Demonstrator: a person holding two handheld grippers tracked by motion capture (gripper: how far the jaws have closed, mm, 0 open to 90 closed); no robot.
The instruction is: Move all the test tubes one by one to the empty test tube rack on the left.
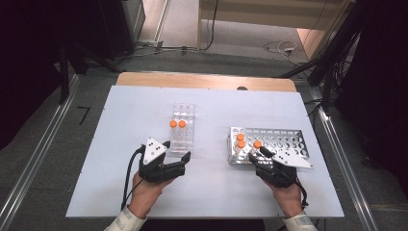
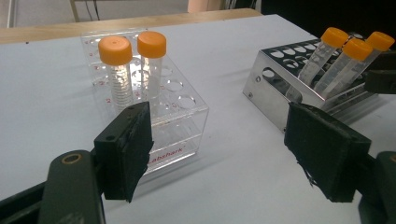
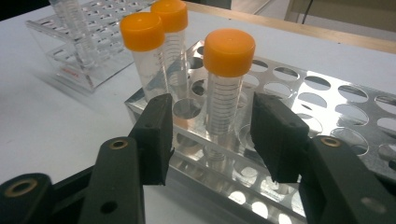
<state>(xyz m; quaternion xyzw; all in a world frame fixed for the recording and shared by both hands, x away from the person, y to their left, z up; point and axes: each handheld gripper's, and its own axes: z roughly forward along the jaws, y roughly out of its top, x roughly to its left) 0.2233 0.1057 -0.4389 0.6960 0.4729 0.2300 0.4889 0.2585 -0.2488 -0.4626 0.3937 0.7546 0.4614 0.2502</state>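
Black jaws of the right gripper [image 3: 210, 135] are seen spread wide on either side of an orange-capped tube [image 3: 225, 88], not touching it, seated in the metal rack [image 3: 327, 93]. Open and empty, the left gripper [image 2: 219, 149] is held near the clear rack [image 2: 182, 116] on the white surface [image 1: 144, 192].

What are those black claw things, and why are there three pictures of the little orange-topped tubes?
A person holds a tool called a gripper in each hand: the left gripper and the right gripper. One camera looks down from above. Each gripper also carries its own camera, looking out between its two black jaws. On the white table stands a clear plastic rack with two orange-capped tubes, and a metal rack with three. Both grippers are open and hold nothing. The right gripper's jaws stand on either side of the nearest tube, not squeezing it yet.
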